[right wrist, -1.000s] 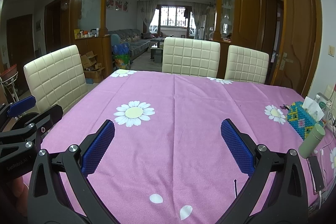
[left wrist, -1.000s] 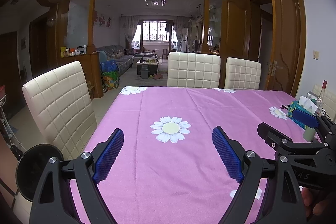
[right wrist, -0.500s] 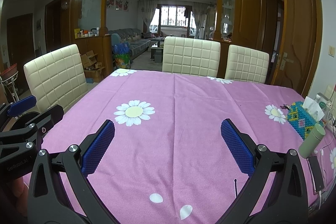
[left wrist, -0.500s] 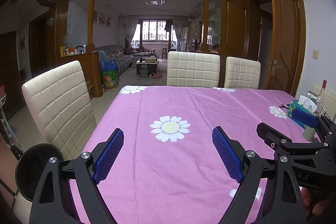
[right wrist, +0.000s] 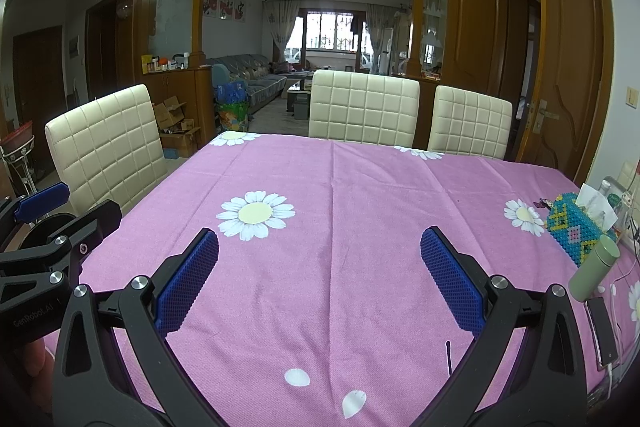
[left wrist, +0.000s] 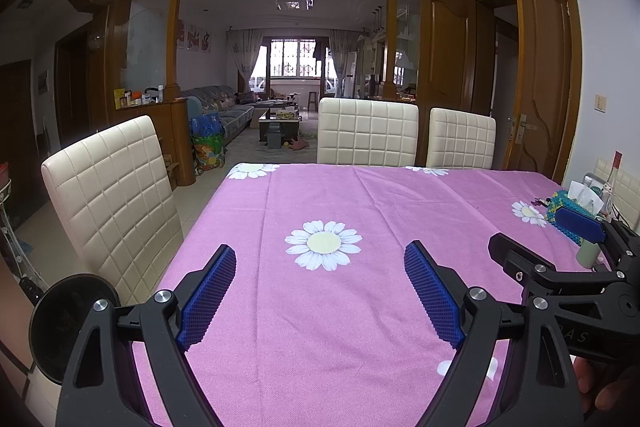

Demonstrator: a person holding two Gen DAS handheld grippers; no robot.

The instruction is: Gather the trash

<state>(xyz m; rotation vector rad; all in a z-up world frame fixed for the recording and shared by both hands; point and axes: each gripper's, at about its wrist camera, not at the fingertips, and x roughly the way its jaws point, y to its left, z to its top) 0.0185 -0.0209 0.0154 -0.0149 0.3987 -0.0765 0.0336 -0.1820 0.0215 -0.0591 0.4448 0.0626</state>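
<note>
My left gripper (left wrist: pixel 320 259) is open and empty, held above the near edge of a table with a purple daisy tablecloth (left wrist: pixel 360 203). My right gripper (right wrist: pixel 319 247) is open and empty over the same tablecloth (right wrist: pixel 360 187). Each gripper shows at the side of the other's view: the right one (left wrist: pixel 560 239) at the right, the left one (right wrist: pixel 60 207) at the left. No trash shows on the cloth, only a thin dark stick (right wrist: pixel 448 357) near the front edge.
A beaded tissue box (right wrist: pixel 576 231), a green flask (right wrist: pixel 594 267) and a phone on a cable (right wrist: pixel 604 327) sit at the table's right side. Cream chairs (right wrist: pixel 362 111) stand at the far side and at the left (right wrist: pixel 104 147). A living room lies beyond.
</note>
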